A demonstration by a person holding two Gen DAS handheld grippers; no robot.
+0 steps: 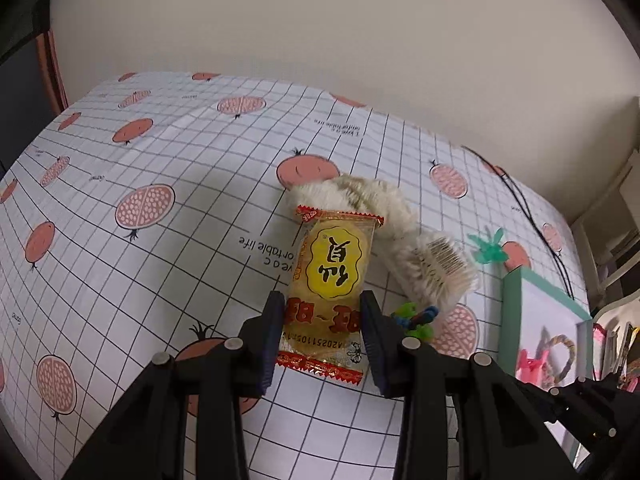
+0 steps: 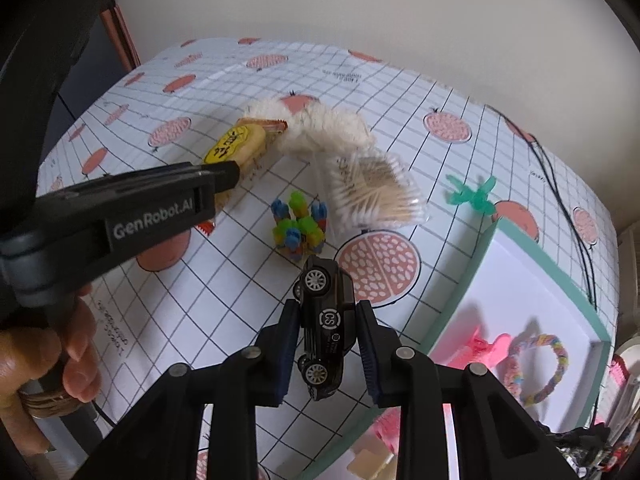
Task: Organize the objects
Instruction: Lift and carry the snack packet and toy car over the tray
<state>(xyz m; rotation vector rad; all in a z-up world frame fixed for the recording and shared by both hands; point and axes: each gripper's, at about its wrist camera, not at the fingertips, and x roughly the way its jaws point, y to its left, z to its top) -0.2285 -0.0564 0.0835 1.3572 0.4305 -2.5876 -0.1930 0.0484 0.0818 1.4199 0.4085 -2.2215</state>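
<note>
My left gripper (image 1: pixel 322 334) is shut on the lower half of a yellow and red snack packet (image 1: pixel 332 276), with its pads pressed against the packet's long edges. The right wrist view shows that packet (image 2: pixel 236 144) raised off the tablecloth, and a person's hand (image 2: pixel 76 356) on the left gripper's handle. My right gripper (image 2: pixel 327 344) is shut on a black toy car (image 2: pixel 326 320), which hangs nose-down on its side above the cloth.
A clear pack of cotton swabs (image 2: pixel 376 188) and a fluffy white bundle (image 2: pixel 320 128) lie mid-table. Near them are a colourful block toy (image 2: pixel 298 224) and a green plastic piece (image 2: pixel 472 196). At right, a teal-rimmed tray (image 2: pixel 496 240) holds a pink clip (image 2: pixel 488 344) and a braided bracelet (image 2: pixel 536 364). A black cable (image 2: pixel 552 176) runs behind it.
</note>
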